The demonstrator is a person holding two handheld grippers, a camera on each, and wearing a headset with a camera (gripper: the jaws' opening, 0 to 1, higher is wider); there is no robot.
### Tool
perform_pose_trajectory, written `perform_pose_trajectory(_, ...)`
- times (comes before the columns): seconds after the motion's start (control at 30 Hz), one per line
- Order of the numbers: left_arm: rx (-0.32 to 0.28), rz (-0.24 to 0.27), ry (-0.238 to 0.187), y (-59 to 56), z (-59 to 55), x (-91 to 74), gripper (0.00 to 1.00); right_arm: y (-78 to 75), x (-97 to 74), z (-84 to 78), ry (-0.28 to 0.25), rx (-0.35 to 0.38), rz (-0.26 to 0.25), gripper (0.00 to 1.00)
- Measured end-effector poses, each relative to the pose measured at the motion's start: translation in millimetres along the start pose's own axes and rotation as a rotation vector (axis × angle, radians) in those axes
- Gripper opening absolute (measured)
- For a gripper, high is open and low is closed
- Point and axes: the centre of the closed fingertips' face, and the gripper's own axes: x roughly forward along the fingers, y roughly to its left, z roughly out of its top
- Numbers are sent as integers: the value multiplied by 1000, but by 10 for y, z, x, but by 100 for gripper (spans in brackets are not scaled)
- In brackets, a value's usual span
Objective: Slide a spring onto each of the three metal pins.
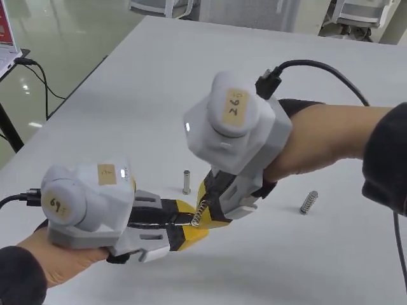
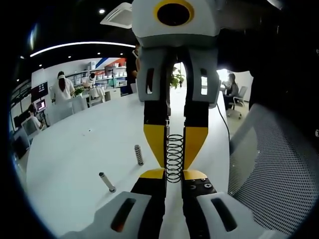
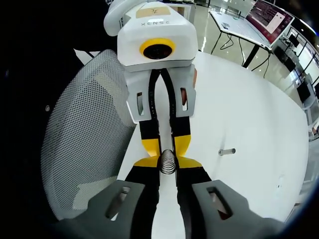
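- Just in front of the pin (image 1: 186, 182), the left gripper (image 2: 174, 175) and the right gripper (image 3: 168, 164) meet tip to tip; both sets of jaws are narrow, pinched on one spring (image 1: 200, 213)
- The pin itself stands upright and bare on the table (image 1: 159, 95); by that, I judge the task barely begun
- Well to the right of the pin, a loose spring (image 1: 308, 202) lies on its side, not yet used
- Whether another pin runs inside the held spring is hidden by the jaws; I cannot tell
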Motion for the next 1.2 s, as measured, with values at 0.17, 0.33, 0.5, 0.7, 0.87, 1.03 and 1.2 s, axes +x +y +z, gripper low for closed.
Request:
perform_pose_trajectory(0.17, 1, 1, 0, 6, 3, 2, 8, -4, -2, 4, 8, -4, -3, 13)
perform_pose_trajectory(0.33, -1, 3, -2, 9, -1, 15, 8, -5, 3, -4, 18, -4, -6, 13)
perform_pose_trajectory(0.5, -7, 8, -15, 23, 18, 13, 8, -14, -13, -4, 14, 2, -7, 13)
perform_pose_trajectory(0.7, -10, 9, -12, 35, 5, 8, 8, -12, -7, 0, 19, -3, -5, 13)
perform_pose_trajectory(0.87, -8, 11, -2, 37, -32, 2, 8, -13, -11, 11, 17, -5, -4, 13)
perform_pose_trajectory(1.03, -5, 11, -2, 37, -33, 5, 8, -16, -7, 20, 19, -8, -5, 13)
perform_pose_trajectory(1.2, -7, 10, -8, 37, -26, 4, 8, -23, -7, 35, 20, -10, -5, 13)
